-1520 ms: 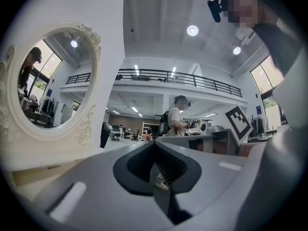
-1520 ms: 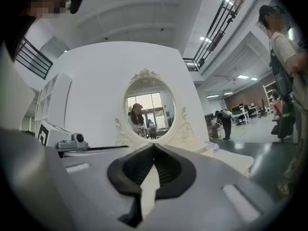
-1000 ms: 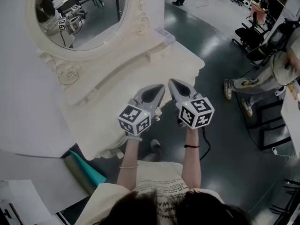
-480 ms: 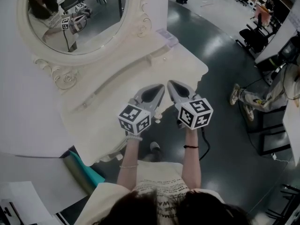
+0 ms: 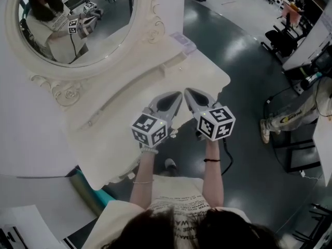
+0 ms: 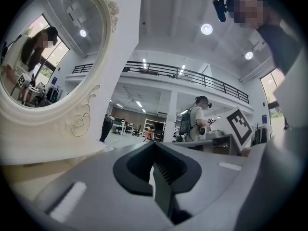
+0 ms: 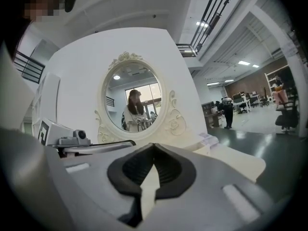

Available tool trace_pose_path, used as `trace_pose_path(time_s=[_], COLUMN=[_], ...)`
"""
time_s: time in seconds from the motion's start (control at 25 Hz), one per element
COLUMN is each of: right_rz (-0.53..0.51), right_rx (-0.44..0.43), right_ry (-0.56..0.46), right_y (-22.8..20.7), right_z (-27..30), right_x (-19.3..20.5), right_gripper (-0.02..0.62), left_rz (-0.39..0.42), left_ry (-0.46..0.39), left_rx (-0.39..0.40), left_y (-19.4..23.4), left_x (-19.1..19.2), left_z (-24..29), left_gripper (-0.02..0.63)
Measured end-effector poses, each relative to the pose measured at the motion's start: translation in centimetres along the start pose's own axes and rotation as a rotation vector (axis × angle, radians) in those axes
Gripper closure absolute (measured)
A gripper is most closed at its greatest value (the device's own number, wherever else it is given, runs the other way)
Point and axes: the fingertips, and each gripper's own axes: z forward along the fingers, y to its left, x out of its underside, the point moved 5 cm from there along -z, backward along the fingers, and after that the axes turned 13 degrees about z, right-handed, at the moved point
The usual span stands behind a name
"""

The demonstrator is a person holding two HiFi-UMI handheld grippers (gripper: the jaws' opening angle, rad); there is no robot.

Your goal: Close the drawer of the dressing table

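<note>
The cream dressing table (image 5: pixel 116 126) with its oval mirror (image 5: pixel 78 19) fills the upper left of the head view. My left gripper (image 5: pixel 178 94) and right gripper (image 5: pixel 188 91) are held side by side at the table's front edge, tips over the tabletop. Both are shut with nothing between the jaws. A small cream knob (image 5: pixel 174 134) shows just under the left gripper. The drawer front is hidden below the tabletop and the grippers. In the left gripper view the left gripper (image 6: pixel 155 143) points past the mirror frame (image 6: pixel 79 124). The right gripper (image 7: pixel 154 145) faces the mirror (image 7: pixel 134 107).
A small flat box (image 5: pixel 182 39) lies on the tabletop's far corner. A teal object (image 5: pixel 91 188) sits under the table at the left. A seated person (image 5: pixel 290 115) and dark chairs (image 5: pixel 282 38) are off to the right on the glossy dark floor.
Both grippers, still shut and side by side, have pushed closer to the table's front. The table has slid left in the head view, and the seated person's leg has drawn back rightward.
</note>
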Motion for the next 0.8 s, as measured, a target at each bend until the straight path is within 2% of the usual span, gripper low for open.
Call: trace_pose_path(time_s=[0.28, 0.6, 0.8], right_rz=[0.001, 0.04, 0.06], right_rx=[-0.002, -0.033, -0.048], right_ry=[0.0, 0.003, 0.013], right_y=[-1.7, -2.6, -3.5], right_z=[1.4, 3.1, 3.5], right_x=[-1.3, -0.9, -1.0], right_gripper=[0.592, 0.592, 0.592], left_rz=[0.009, -0.011, -0.019], left_ry=[-0.012, -0.009, 0.001], left_rx=[-0.009, -0.076, -0.089], left_y=[1.5, 3.4, 3.5], left_x=[-0.5, 0.3, 0.7], left_z=[1.9, 1.3, 2.0], left_gripper=[0.605, 0.605, 0.605])
